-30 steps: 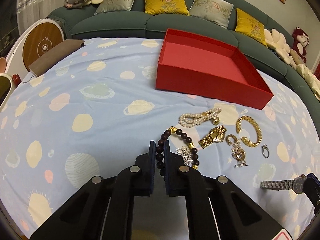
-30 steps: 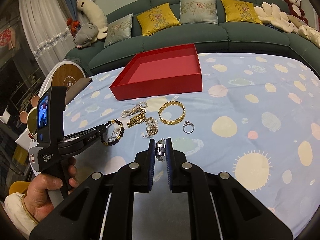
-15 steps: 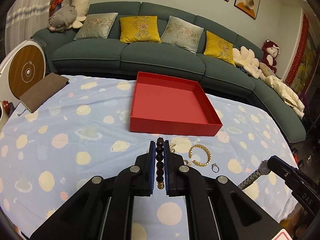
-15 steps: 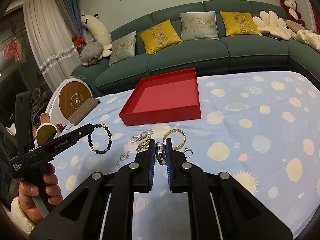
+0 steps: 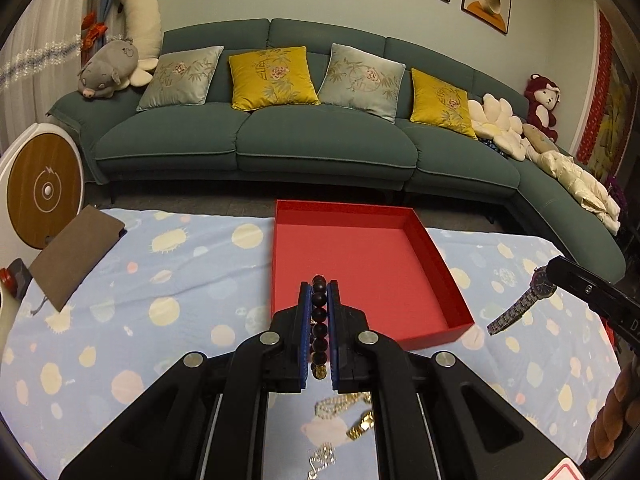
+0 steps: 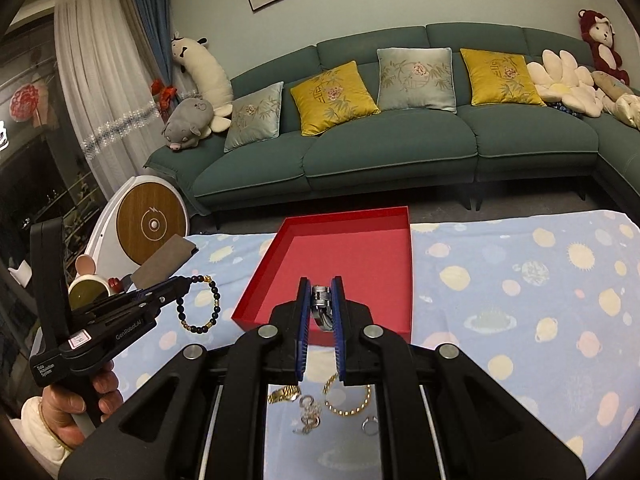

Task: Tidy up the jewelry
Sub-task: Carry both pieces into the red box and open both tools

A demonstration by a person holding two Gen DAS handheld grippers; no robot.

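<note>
dark bead bracelet point(image 5: 319, 320) clamped tight in our left gripper point(image 5: 319, 292), over the red tray's point(image 5: 460, 308) near edge; our right gripper point(image 6: 321, 292) pinches the silver watch point(image 6: 321, 304) above it too.

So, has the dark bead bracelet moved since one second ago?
Yes. The dark bead bracelet was lifted off the tablecloth by the left gripper and now hangs in the air near the red tray.

Left wrist view: above patterned blue tablecloth point(image 5: 120, 292), facing teal sofa point(image 5: 320, 140). Right wrist view: same heading. Shared: shallow red cardboard tray point(image 6: 360, 256) just beyond both tongs.
</note>
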